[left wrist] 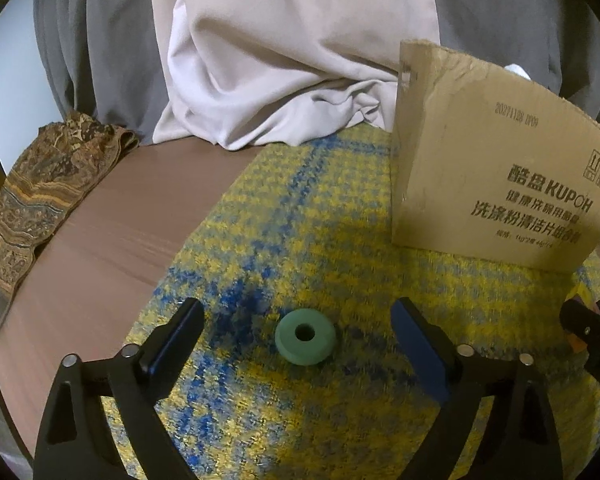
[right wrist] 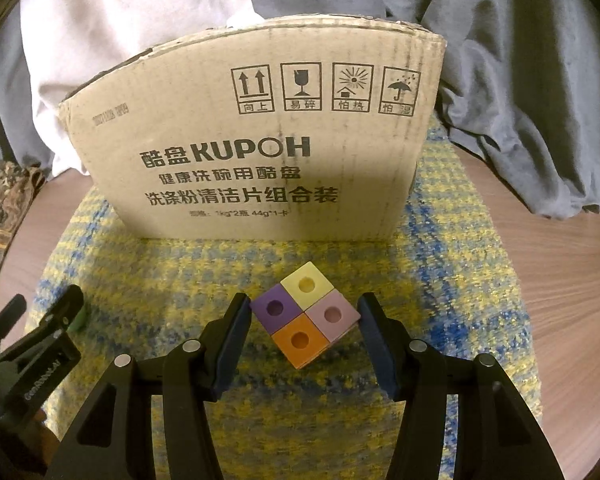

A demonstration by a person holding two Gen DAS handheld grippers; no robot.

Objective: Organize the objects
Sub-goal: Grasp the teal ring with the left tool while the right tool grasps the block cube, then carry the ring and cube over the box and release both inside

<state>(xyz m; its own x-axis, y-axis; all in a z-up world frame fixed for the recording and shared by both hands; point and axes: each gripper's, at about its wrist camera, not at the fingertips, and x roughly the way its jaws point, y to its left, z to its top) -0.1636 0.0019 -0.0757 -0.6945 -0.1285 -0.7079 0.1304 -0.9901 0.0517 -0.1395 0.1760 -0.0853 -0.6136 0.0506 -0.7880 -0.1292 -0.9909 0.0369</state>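
On the yellow-and-blue woven mat point(left wrist: 284, 216) that covers the middle of the brown worktop point(left wrist: 112, 232), a green ring point(left wrist: 305, 336) lies flat between the fingers of the left tool point(left wrist: 298, 320). That tool is spread wide, and neither finger touches the ring. To the right, the right tool point(right wrist: 303, 312) is open about halfway around a square cluster of four holed blocks: purple block point(right wrist: 275, 310), yellow block point(right wrist: 307, 284), pink block point(right wrist: 334, 314) and orange block point(right wrist: 300, 340). Its left finger sits just beside the purple block and its right finger just beside the pink one; whether they touch is unclear. Beyond the blocks, a cardboard box point(right wrist: 260, 152) printed KUPOH stands upright on the far side of the mat.
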